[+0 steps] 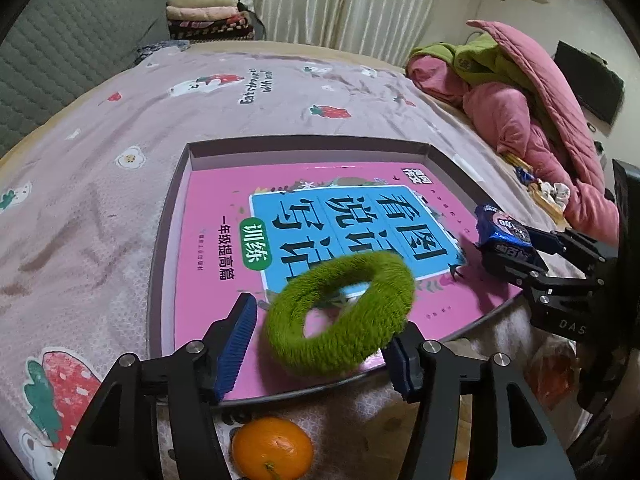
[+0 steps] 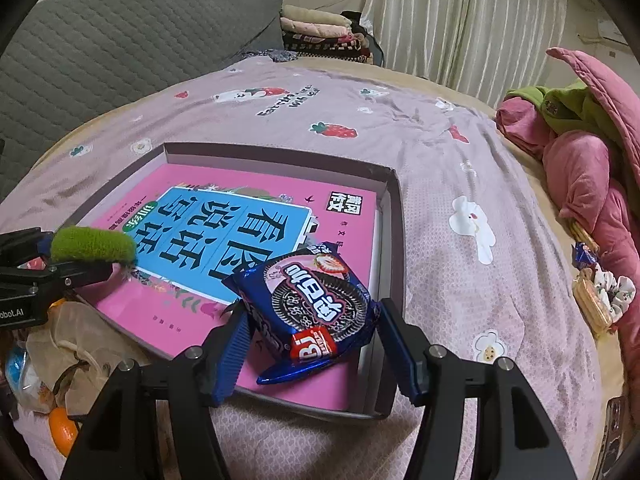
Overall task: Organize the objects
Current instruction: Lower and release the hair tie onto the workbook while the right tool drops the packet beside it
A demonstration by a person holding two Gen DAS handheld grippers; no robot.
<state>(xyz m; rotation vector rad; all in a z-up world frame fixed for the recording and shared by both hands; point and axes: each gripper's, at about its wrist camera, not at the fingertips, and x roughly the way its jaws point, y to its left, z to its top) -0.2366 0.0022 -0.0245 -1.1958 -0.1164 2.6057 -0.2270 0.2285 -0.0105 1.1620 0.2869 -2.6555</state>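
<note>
Left gripper released around tilted green ring; right gripper grasps cookie packet crosswise.

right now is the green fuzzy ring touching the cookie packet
Apart. The left wrist view shows a strip of pink book cover between the green fuzzy ring and the cookie packet.

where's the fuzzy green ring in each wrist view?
Left wrist: fuzzy green ring low centre, between the left gripper pads.
Right wrist: same ring at the left edge, seen edge-on.
Shared landmark: pink book with blue title panel, lying in the shallow grey box.
</note>
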